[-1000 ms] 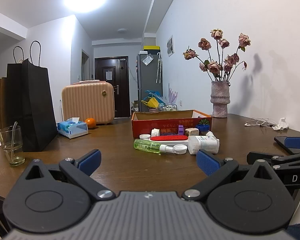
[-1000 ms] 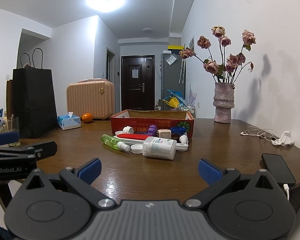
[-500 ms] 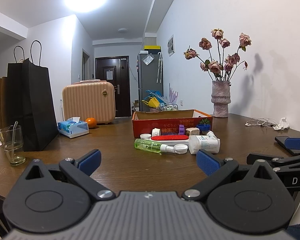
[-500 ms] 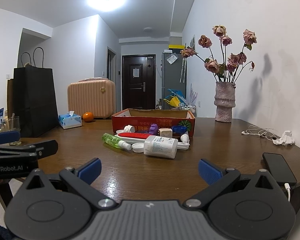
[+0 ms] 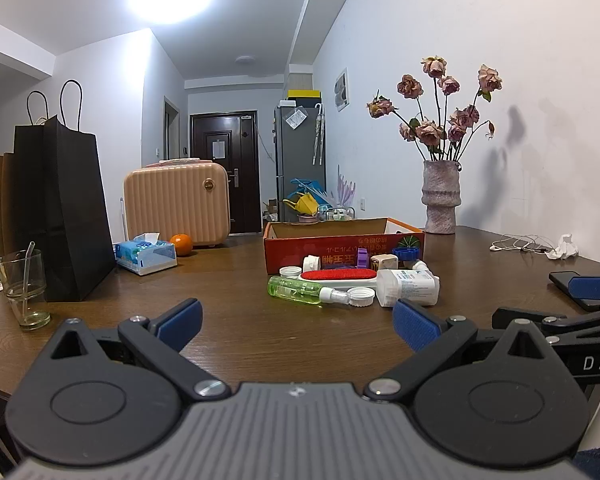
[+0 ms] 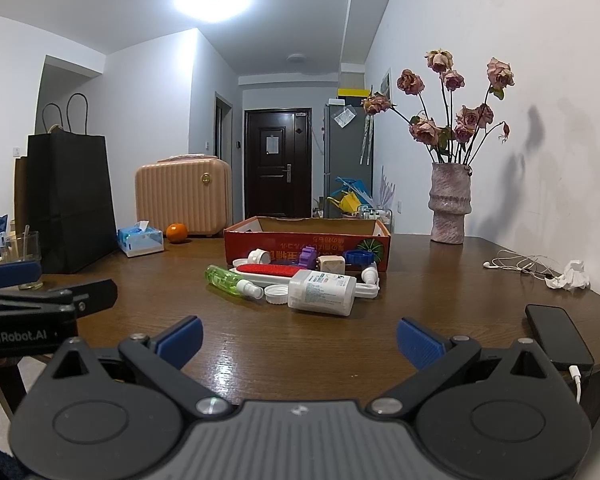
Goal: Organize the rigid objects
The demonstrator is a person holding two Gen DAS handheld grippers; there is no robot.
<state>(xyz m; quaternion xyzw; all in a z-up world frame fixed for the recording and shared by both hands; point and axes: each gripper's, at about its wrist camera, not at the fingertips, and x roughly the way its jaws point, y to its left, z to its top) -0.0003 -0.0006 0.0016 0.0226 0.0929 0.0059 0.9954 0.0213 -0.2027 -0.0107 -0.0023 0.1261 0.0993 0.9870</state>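
A red cardboard box point(image 5: 342, 240) point(image 6: 306, 242) stands open mid-table. In front of it lies a cluster: a green spray bottle point(image 5: 300, 290) point(image 6: 226, 280), a white bottle on its side point(image 5: 406, 286) point(image 6: 324, 294), a red-topped white brush point(image 5: 338, 275) point(image 6: 270, 270), white caps point(image 5: 361, 295), a purple piece point(image 6: 309, 255) and a beige cube point(image 6: 331, 266). My left gripper point(image 5: 296, 322) is open and empty, well short of the cluster. My right gripper point(image 6: 298, 336) is open and empty, also short of it. Each gripper shows at the edge of the other's view.
A black paper bag point(image 5: 66, 216), a glass with a straw point(image 5: 22, 288), a tissue pack point(image 5: 146, 256), an orange point(image 5: 181, 243) and a beige suitcase point(image 5: 176, 202) are on the left. A vase of dried roses point(image 6: 448, 208), earphones point(image 6: 516, 266), crumpled tissue point(image 6: 574, 276) and a black phone point(image 6: 556, 332) are on the right.
Both grippers have edged slightly forward toward the cluster. Nothing on the table has moved.
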